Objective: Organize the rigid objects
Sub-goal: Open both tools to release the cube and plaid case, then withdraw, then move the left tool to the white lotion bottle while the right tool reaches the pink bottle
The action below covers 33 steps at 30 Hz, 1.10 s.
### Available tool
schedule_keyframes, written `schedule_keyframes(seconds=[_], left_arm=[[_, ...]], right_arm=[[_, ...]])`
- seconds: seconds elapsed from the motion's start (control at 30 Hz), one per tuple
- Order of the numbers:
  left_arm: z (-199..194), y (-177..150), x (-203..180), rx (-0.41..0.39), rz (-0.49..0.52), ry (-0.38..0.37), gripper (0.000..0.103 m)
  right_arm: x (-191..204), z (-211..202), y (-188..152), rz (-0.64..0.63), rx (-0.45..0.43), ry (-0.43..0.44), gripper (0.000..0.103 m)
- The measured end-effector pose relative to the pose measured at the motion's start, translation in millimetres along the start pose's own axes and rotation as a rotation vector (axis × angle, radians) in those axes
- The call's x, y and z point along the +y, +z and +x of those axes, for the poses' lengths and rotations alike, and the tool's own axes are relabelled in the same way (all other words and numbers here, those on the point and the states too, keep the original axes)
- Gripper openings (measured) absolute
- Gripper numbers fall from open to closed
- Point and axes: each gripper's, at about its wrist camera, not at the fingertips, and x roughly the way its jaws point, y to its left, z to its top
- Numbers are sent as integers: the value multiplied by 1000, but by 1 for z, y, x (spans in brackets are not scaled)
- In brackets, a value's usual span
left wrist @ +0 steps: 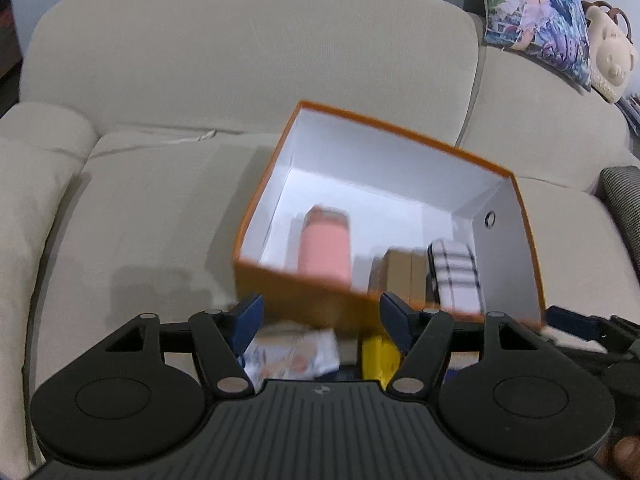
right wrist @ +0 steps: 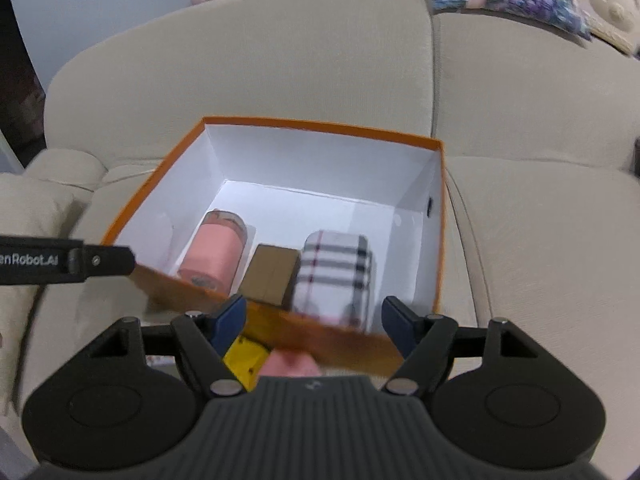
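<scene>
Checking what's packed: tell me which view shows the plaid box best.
Right wrist view: the plaid box shows its whole top face inside the orange box. The left wrist view catches it blurred, partly hidden behind the near wall.

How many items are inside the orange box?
3, along its near wall: pink cylindrical container left, brown cardboard box middle, plaid-patterned white case right. The near wall may hide others.

In the left wrist view the box's (left wrist: 304,300) near wall is smeared by motion and hides the lower ends of the pink can (left wrist: 325,244), the brown carton (left wrist: 396,276) and the plaid case (left wrist: 456,272). Below it, a yellow thing (left wrist: 378,354) and a printed packet (left wrist: 292,354) (both blurred) are half covered by the fingers (left wrist: 250,320). At lower right a fingertip (left wrist: 624,456) is cut by the edge.
</scene>
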Motion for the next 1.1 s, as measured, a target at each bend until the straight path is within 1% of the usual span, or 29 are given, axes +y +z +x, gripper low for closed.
schedule_keyframes(seconds=[0.13,0.23,0.3,0.47,0.53,0.63,0.73,0.9,1.0,1.1], left_arm=[[-3,-22,6,23,4,27,78],[3,-34,13,48,-2,45,78],[10,-38,17,70,-6,61,78],[26,-42,25,94,5,77,78],[36,-41,26,110,39,75,78],[50,-40,22,129,145,76,78],[66,-37,17,144,229,50,78],[86,-37,12,152,306,-44,78],[93,-37,11,153,340,-72,78],[102,-37,12,153,364,-66,78]], right_arm=[[-14,-14,-22,79,-11,16,77],[-16,-18,-39,122,4,42,77],[-12,-16,-47,128,20,69,77],[-2,-6,-59,108,60,84,78],[-2,-2,-63,107,76,83,79],[-6,1,-66,113,90,76,80],[-13,-1,-69,127,97,71,82],[-15,8,-69,132,117,73,83],[-15,10,-70,132,125,81,83],[-13,12,-70,127,126,90,84]])
